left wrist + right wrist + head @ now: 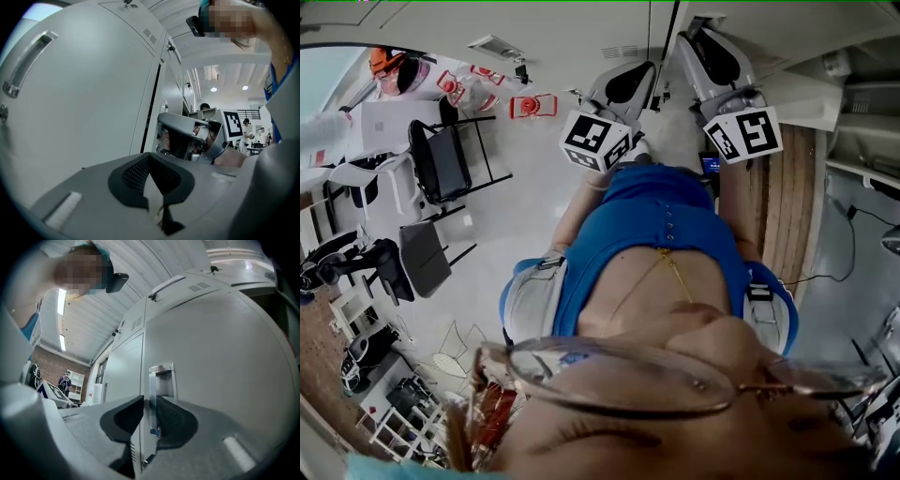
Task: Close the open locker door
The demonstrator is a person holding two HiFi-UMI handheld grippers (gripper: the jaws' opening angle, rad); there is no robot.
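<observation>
The grey locker door [225, 357] fills the right gripper view, its vertical edge running down the middle. My right gripper [150, 416] has its dark pads on either side of the metal handle strip [153, 394] at that edge, tight against it. In the left gripper view a wide grey locker door [79, 103] with a bar handle [28, 63] takes up the left, beside a dark gap [153, 105]. My left gripper [151, 180] is shut with nothing in it, off the door. The right gripper [166, 138] reaches into that gap. Both grippers [628, 80] [717, 56] point away from the person's body.
More grey locker doors [119, 371] line up beyond the held edge. A wooden panel [787, 206] stands to the right of the person. Black chairs [441, 159] and red items [532, 105] are on the floor to the left, with a person in white [328, 127] beyond.
</observation>
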